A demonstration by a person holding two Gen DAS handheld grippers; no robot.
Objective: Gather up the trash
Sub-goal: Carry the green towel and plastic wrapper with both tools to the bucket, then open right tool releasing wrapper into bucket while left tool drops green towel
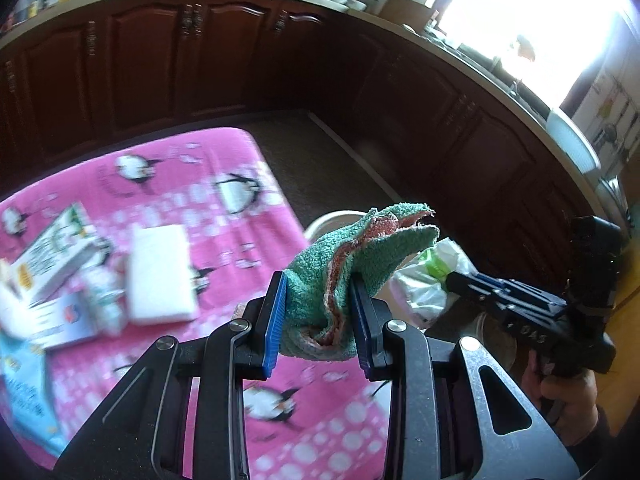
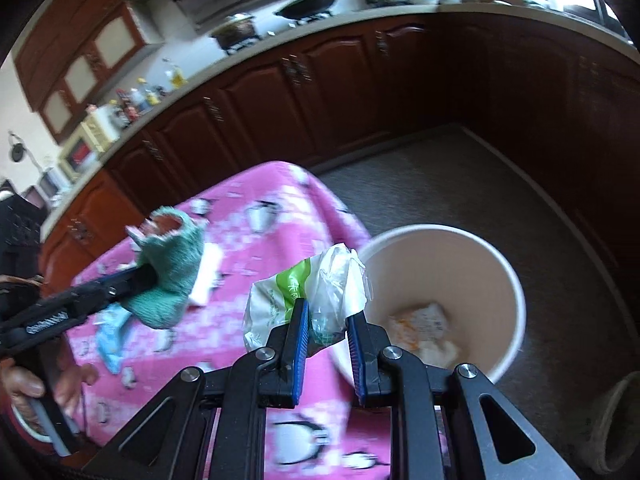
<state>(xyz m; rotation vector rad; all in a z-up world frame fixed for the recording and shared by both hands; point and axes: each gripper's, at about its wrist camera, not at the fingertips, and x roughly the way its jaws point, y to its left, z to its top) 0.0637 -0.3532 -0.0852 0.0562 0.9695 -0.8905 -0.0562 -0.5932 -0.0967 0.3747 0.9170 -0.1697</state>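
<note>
Kitchen with dark wood cabinets wrapped around the back, and the pink penguin-print cloth covered the bench (image 1: 224, 152) where the clutter sat; boxes (image 1: 52, 256) and a white pad (image 1: 160, 276) were lying on it, blurry, so I couldn't say which of those counted as trash. Left gripper (image 1: 320, 312) was clamped on a bunched green cloth (image 1: 352, 256) with pinkish stripes, pinched low so the loose end flopped forward past the fingers; looked more like a wiping rag than rubbish, just my guess. Right gripper (image 2: 326, 344) was closed on a crumpled plastic bag (image 2: 304, 292) with green print, held by its lower bunch so the rest puffed up above the pads. That bag hung right at the near rim of the white bin (image 2: 508, 280), which stood on the floor just off the bench's corner; the bin already had some wrappers (image 2: 424, 328) at the bottom. My read: the bag was carried over there to drop it in, and the rag hand was kept beside it, over the bench edge, out of the way; the bag wasn't over the opening yet, so letting go there risked it sliding down outside.
</note>
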